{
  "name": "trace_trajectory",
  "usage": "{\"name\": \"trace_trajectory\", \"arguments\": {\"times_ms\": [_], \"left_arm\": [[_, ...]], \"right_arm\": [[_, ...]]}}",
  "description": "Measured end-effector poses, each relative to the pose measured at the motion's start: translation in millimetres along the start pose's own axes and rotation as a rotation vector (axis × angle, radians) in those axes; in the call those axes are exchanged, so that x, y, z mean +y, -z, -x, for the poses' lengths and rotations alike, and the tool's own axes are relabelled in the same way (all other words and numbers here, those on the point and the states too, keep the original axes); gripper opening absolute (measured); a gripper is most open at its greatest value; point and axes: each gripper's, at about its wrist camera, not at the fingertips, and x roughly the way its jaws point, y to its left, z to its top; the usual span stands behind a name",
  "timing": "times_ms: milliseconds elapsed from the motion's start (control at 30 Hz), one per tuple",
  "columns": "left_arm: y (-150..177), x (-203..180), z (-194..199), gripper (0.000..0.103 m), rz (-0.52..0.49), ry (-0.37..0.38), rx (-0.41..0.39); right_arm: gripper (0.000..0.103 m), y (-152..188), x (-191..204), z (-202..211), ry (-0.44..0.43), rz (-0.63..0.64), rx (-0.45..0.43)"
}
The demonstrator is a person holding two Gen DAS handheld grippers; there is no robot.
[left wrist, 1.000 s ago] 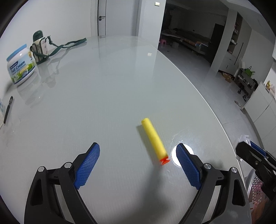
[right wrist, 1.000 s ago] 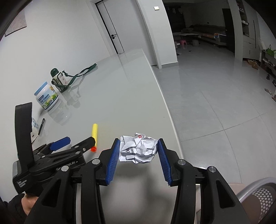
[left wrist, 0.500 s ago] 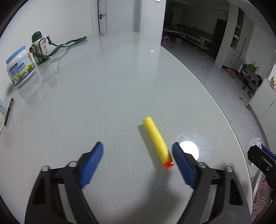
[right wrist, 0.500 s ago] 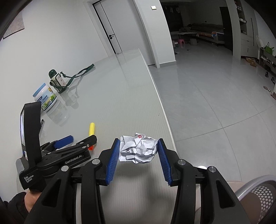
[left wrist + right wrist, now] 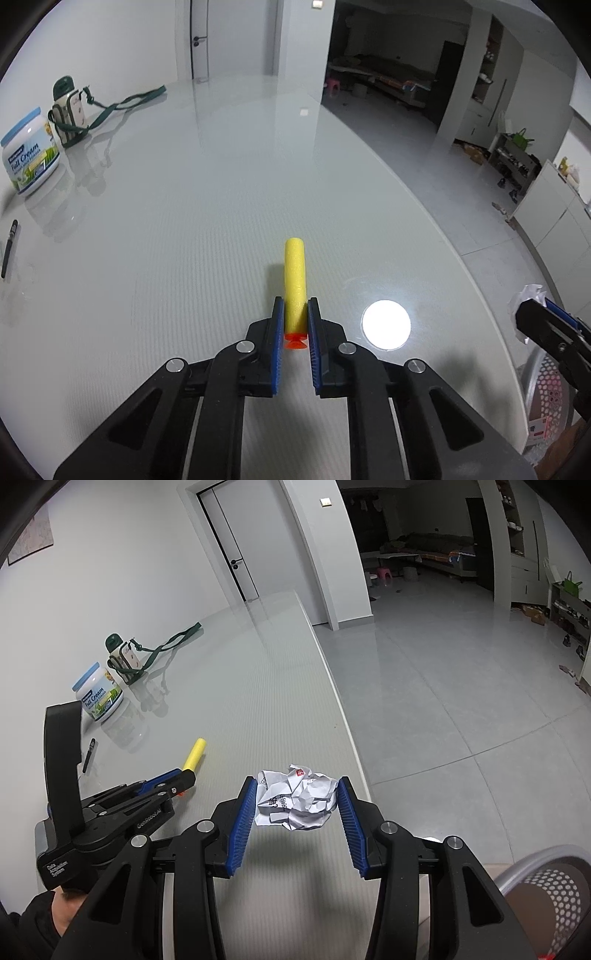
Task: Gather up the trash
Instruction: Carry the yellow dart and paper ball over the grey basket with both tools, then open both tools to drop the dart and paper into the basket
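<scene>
- The left tongs have just been closing, and their blue pads now press on both sides of the dart, a yellow foam tube with an orange tip.
- The grip sits near the orange tip; the yellow body sticks out ahead of the pads, just over the bench.
- The right tongs are clamped on the paper ball, a crumpled white sheet with print on it, pinched between both blue pads.
- The paper ball hangs over the bench near its right edge, with its shadow on the surface below.
- In the right wrist view, the left tongs lie to the left of the paper ball, with the dart poking out past them.
- A perforated bin shows at the lower right, beside the bench edge.
- Far left on the bench stand a jar labelled Full Cream and, just behind it, a bottle with a green strap.
- A pen lies near the left edge, well apart from the dart.
- A round lamp glare shines on the bench just right of the left tongs.
</scene>
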Motion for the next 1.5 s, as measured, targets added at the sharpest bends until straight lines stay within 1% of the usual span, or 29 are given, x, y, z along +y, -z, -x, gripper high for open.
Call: {"name": "trace_trajectory", "arguments": {"times_ms": [100, 200, 333, 400, 600, 700, 800, 900, 1067, 1167, 1267, 1333, 1400, 1433, 1500], "left_arm": [[3.3, -7.4, 13.4, 0.013, -0.019, 0.022, -0.018], [8.0, -22.8, 25.1, 0.013, -0.048, 0.050, -0.028], [13.9, -54.8, 37.4, 0.013, -0.109, 0.101, -0.035], [17.4, -72.5, 42.4, 0.013, -0.141, 0.130, -0.038], [37.0, -139.9, 60.1, 0.013, -0.257, 0.242, -0.038], [51.8, -177.4, 65.2, 0.013, -0.318, 0.309, -0.019], [66.4, -206.6, 67.0, 0.013, -0.372, 0.358, -0.001], [85.3, -236.4, 66.1, 0.013, -0.430, 0.404, 0.020], [109.8, -264.2, 60.8, 0.013, -0.491, 0.428, 0.041], [116.0, -269.4, 59.6, 0.013, -0.510, 0.422, 0.041], [117.0, -269.4, 56.5, 0.013, -0.505, 0.413, 0.047], [116.4, -273.3, 55.3, 0.013, -0.504, 0.408, 0.050], [116.4, -273.3, 56.1, 0.013, -0.508, 0.407, 0.052], [117.3, -273.7, 56.8, 0.013, -0.512, 0.402, 0.053], [119.0, -274.2, 59.5, 0.015, -0.522, 0.398, 0.049]], "right_arm": [[0.043, 4.5, -3.0, 14.9, 0.014, -0.010, -0.021], [0.043, 12.1, -11.2, 32.7, 0.035, -0.034, -0.042], [0.043, 30.8, -34.5, 61.1, 0.092, -0.079, -0.067], [0.043, 41.1, -47.1, 75.4, 0.119, -0.106, -0.075], [0.043, 78.7, -97.8, 125.2, 0.239, -0.195, -0.099], [0.043, 99.1, -119.7, 148.5, 0.295, -0.235, -0.110], [0.043, 120.0, -140.9, 169.1, 0.333, -0.283, -0.117], [0.043, 139.9, -156.0, 179.9, 0.367, -0.321, -0.108], [0.043, 163.8, -164.9, 186.4, 0.388, -0.364, -0.091], [0.043, 174.0, -168.8, 189.5, 0.387, -0.373, -0.092], [0.044, 179.6, -168.5, 190.4, 0.387, -0.384, -0.096], [0.047, 182.2, -166.1, 190.4, 0.387, -0.388, -0.098], [0.053, 184.9, -163.8, 193.0, 0.390, -0.386, -0.106], [0.059, 187.8, -166.0, 197.0, 0.394, -0.384, -0.110], [0.060, 187.8, -163.3, 201.2, 0.404, -0.376, -0.123]]}}
